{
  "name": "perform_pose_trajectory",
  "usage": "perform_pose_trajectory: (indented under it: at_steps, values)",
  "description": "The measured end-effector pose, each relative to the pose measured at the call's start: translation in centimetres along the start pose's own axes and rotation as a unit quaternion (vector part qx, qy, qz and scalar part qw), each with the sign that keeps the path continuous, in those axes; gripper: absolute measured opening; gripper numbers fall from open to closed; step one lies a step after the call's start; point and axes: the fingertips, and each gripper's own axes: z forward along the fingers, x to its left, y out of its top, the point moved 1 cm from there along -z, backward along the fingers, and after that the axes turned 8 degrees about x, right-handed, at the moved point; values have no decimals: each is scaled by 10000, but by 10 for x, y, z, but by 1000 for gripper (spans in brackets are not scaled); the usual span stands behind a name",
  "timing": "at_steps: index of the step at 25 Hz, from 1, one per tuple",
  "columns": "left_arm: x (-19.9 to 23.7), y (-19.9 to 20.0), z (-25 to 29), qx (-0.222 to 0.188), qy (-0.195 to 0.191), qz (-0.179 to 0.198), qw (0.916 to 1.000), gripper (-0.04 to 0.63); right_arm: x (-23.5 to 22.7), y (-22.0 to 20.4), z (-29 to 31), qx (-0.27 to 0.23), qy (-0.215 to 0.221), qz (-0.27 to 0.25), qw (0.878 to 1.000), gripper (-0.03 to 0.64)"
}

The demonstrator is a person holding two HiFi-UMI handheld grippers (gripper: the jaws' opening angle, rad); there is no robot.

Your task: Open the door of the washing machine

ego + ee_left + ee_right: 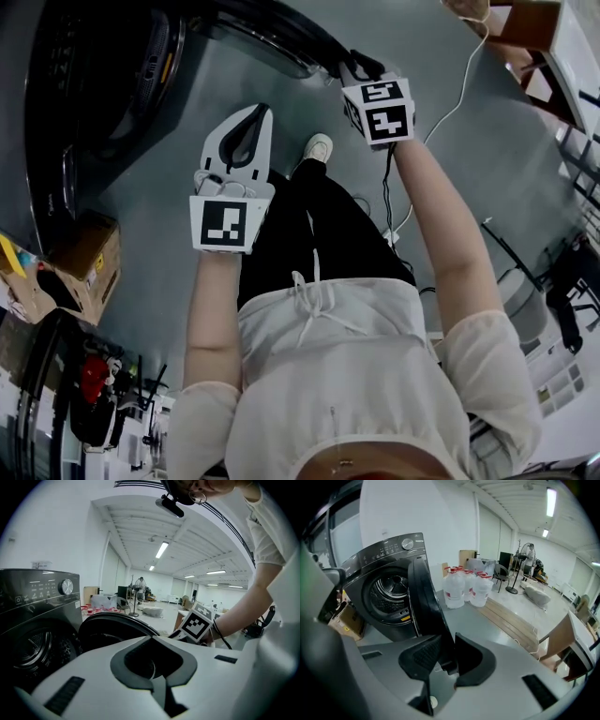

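Observation:
The dark washing machine (pixel 94 84) stands at the upper left of the head view, its drum (pixel 389 592) exposed. Its round door (pixel 272 37) is swung out, edge-on in the right gripper view (pixel 429 606). My right gripper (pixel 352 64) is shut on the door's free edge, with the rim pinched between its pads (pixel 447 660). My left gripper (pixel 258 111) hovers over the floor in front of the machine, jaws shut on nothing (pixel 157 681). From the left gripper view, the door (pixel 112 630) and the right gripper's marker cube (pixel 197 625) lie just ahead.
A cardboard box (pixel 89 262) sits on the floor left of the machine. Several water jugs (pixel 466 590) stand behind the door, beside wooden boards (pixel 511 620). A white cable (pixel 450 112) runs across the floor at right. My shoe (pixel 317 147) is near the door.

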Motion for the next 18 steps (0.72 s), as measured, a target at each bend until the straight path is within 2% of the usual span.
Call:
perform_pose_trajectory:
  at_steps: [6,14,18]
  values:
    - [-12,11,30,-15,8,-87,10000,21,-33,13,7,-133,78,-59,9999,94]
    - [-1,42,68,-221,127,-193,9995,21,-63,36,15,-152,272,-322,9990,97]
    - [4,49,91,-179,158,-248,9994,21,-79,47,20,-153,365,-477,9981,98]
